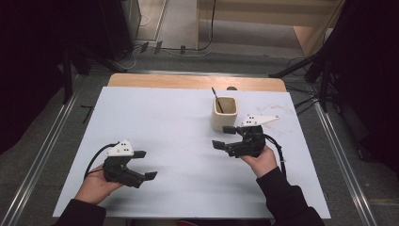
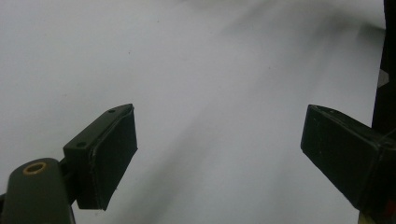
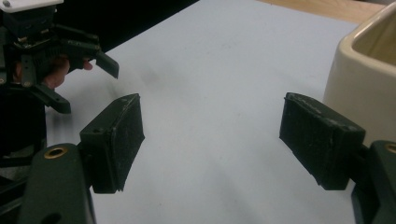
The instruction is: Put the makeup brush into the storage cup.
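Two open grippers (image 1: 227, 136) (image 1: 145, 165), cream cup (image 1: 224, 113)

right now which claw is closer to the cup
The right claw, beside the cream cup; the left claw sits far off over bare table.

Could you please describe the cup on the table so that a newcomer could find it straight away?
Look at the white table, towards its far right part, just beyond the right gripper. There stands a cream square-mouthed cup, upright, with a thin dark stick leaning inside; nothing else stands on the sheet.
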